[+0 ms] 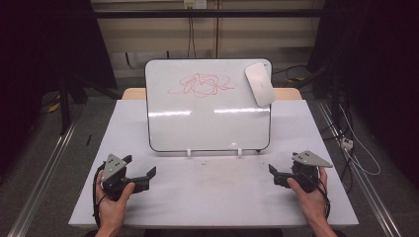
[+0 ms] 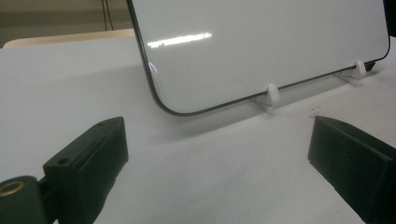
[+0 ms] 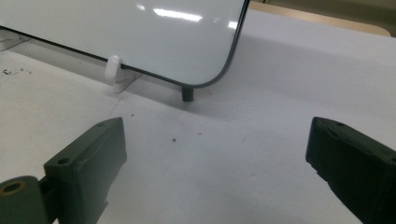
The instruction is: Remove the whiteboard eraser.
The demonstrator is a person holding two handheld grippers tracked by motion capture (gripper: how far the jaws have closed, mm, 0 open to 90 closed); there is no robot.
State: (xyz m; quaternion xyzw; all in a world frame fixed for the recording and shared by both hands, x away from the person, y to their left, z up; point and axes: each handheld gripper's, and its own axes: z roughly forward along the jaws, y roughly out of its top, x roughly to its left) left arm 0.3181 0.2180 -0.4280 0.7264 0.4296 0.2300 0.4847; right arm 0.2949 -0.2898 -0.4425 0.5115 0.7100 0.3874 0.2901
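A whiteboard (image 1: 207, 106) leans upright on two white clips at the back of the white table (image 1: 212, 197). Red scribbles (image 1: 200, 85) mark its upper middle, and a white eraser (image 1: 260, 84) sticks to its top right corner. My left gripper (image 1: 141, 173) rests near the front left of the table, held by a hand, open and holding nothing. My right gripper (image 1: 276, 174) sits at the front right, also open and holding nothing. In the left gripper view the whiteboard (image 2: 261, 46) stands ahead of the wide-apart jaws. The right gripper view has the whiteboard's lower corner (image 3: 140, 32) ahead.
White clips (image 2: 272, 93) hold the board's lower edge, and a short black foot (image 3: 187, 94) stands under its corner. Small dark specks (image 1: 217, 160) lie on the table before the board. Cables and a plug (image 1: 347, 143) lie on the floor to the right.
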